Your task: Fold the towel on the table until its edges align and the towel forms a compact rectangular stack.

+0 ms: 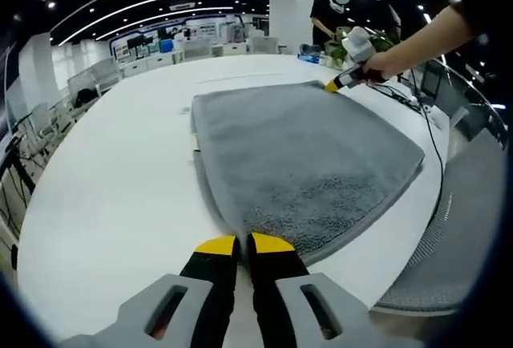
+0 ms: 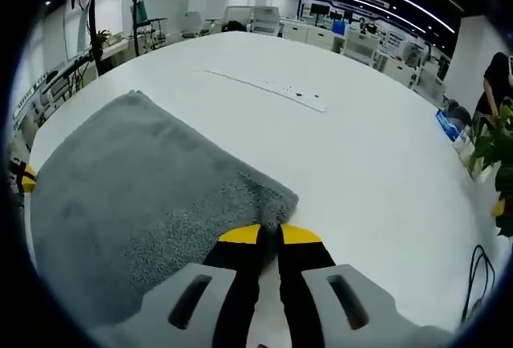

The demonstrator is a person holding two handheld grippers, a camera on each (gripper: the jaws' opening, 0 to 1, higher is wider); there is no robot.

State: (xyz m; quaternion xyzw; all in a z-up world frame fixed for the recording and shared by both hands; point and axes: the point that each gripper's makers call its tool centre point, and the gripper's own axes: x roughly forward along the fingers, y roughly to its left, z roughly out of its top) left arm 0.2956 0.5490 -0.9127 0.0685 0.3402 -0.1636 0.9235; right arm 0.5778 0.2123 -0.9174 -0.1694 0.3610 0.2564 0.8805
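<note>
Grey towel (image 1: 296, 163), lying flat on white surface (image 1: 112, 188): we are clamping our left tongs (image 1: 243, 243) and right tongs (image 2: 269, 233) together on opposite corners.

two hand-held grippers, grey, black and yellow

the left gripper (image 1: 243, 245) has two black jaws capped with yellow tips, rising from pale grey moulded bases, each base cut with a slanted oblong slot. the right gripper (image 2: 269, 236) is built alike: black jaws, yellow tips, grey slotted bases. seen from the left gripper view, the right gripper (image 1: 331, 86) shows a yellow tip and a light grey body, with the person's forearm bare.
</note>
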